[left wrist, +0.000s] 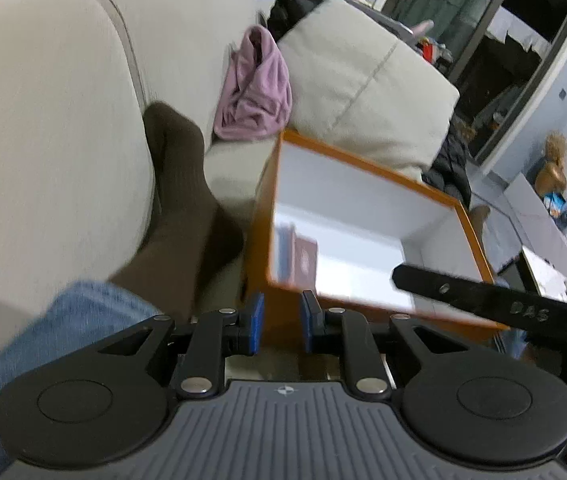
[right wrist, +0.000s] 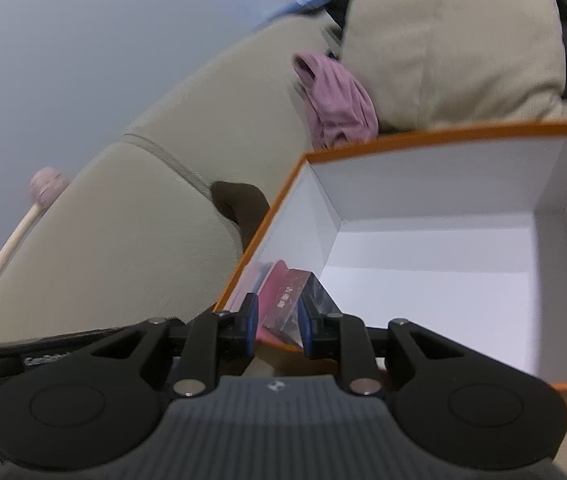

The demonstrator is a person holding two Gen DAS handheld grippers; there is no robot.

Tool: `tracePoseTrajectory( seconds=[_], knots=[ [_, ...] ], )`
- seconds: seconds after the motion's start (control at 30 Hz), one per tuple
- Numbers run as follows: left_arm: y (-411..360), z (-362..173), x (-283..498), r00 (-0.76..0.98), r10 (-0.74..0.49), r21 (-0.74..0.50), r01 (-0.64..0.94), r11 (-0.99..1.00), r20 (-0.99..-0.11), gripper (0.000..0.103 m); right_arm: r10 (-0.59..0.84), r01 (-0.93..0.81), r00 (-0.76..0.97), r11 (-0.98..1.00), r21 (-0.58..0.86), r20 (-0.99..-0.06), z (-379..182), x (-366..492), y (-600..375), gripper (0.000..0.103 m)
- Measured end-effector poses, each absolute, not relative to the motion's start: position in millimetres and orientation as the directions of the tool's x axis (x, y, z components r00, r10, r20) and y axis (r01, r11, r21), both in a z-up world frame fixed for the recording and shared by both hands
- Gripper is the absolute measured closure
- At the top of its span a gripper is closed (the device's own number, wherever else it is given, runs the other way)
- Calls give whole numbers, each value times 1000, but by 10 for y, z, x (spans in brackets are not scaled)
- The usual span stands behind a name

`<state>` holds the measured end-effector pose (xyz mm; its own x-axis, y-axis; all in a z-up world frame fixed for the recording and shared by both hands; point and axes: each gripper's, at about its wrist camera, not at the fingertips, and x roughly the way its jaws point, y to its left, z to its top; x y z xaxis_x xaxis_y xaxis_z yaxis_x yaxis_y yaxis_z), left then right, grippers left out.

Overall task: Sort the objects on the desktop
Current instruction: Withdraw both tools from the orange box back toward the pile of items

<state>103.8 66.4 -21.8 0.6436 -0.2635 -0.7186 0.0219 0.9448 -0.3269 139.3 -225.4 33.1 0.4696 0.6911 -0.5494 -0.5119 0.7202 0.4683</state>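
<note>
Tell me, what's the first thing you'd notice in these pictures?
The big orange box with its white inside, sitting open on the beige sofa just ahead of both grippers. A reddish booklet lies in its near corner. Behind the box, a crumpled pink cloth is tucked between the cushions.

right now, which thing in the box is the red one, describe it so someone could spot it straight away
Start at the beige sofa, where an open orange cardboard box with a white inside sits. In the box's near left corner a few flat items lean together. The flat dark red booklet with pale printed characters stands between a paler pink one and a dark glossy one.
</note>
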Motion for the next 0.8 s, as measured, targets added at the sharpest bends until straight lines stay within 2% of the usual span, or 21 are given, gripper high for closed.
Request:
tracePoseTrajectory(
  seconds=[0.13, 0.2, 0.43, 0.67, 0.8],
  knots=[
    [506, -262, 864, 610, -289, -334, 43, 942, -738, 82, 687, -564, 450, 714, 415, -570, 305, 1113, -2335, 74],
    [410, -314, 792, 590, -292, -323, 55, 945, -753, 82, 667, -578, 424, 720, 384, -613, 202, 991, -2337, 70],
    [233, -591, 599, 510, -315, -341, 45, 939, -801, 82, 575, -588, 370, 753, 295, -729, -156, 851, -2353, 68],
    [110, -742, 511, 469, -348, -370, 48, 928, -812, 82, 572, -610, 344, 739, 286, -745, -247, 710, -2431, 69],
    [140, -851, 538, 450, -319, -360, -8, 933, -834, 82, 576, -612, 306, 729, 307, -758, -342, 716, -2406, 68]
  ],
)
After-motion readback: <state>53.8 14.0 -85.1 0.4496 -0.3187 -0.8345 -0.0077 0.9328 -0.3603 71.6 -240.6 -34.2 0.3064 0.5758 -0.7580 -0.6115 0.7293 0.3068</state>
